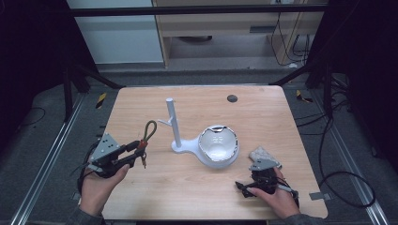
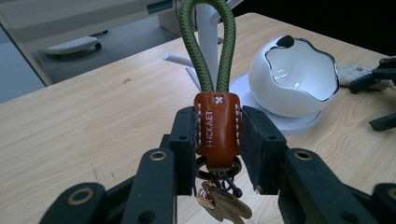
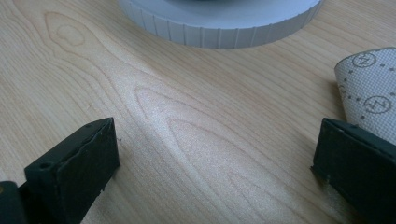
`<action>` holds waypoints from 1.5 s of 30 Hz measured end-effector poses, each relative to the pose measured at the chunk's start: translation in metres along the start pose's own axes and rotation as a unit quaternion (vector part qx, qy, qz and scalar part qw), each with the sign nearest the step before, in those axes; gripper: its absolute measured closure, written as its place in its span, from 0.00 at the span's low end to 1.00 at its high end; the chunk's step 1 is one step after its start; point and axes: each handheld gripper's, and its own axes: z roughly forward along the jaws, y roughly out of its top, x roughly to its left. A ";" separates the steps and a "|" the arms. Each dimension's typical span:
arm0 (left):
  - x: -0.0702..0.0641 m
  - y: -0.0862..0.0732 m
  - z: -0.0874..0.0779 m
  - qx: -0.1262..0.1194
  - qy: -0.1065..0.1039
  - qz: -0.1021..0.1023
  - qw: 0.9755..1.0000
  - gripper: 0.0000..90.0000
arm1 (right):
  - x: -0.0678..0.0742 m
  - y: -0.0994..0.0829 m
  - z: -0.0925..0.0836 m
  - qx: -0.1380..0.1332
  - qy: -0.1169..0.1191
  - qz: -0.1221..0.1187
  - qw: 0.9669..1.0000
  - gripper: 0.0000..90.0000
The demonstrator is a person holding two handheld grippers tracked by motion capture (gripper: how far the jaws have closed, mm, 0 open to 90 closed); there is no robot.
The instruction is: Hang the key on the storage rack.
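leather keychain (image 2: 217,128) clamped in left tool (image 2: 218,149)

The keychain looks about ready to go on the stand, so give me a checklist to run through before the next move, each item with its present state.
1. Grip: left gripper clamps the keychain by its orange leather tab, pads on both sides. Ok.
2. Loop: the green cord loop stands open above the jaws. Ok.
3. Target: the white stand is upright with a side peg bare. Ok.
4. Path: nothing lies between loop and stand; the white bowl sits on the far side. Ok.
5. Right gripper: open and parked on the table, away from the stand. Ok.
6. Whether the loop fits the peg: cannot tell.
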 end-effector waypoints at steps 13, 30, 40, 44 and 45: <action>-0.012 0.012 0.008 -0.009 -0.014 0.007 1.000 0.74 | 0.000 0.000 0.000 0.000 0.000 0.001 1.000 0.00; -0.017 0.023 0.033 -0.002 -0.020 0.012 1.000 0.74 | 0.000 0.000 0.000 0.000 0.000 0.001 1.000 0.00; -0.015 0.022 0.046 0.006 -0.020 0.004 1.000 0.74 | 0.000 0.000 0.000 0.000 0.000 0.001 1.000 0.00; -0.016 0.022 0.050 0.008 -0.021 0.002 1.000 0.74 | 0.000 -0.001 0.000 -0.001 0.000 0.001 1.000 0.00; -0.016 0.022 0.051 0.008 -0.021 0.002 1.000 0.74 | 0.000 -0.001 0.000 0.000 0.000 0.001 1.000 0.00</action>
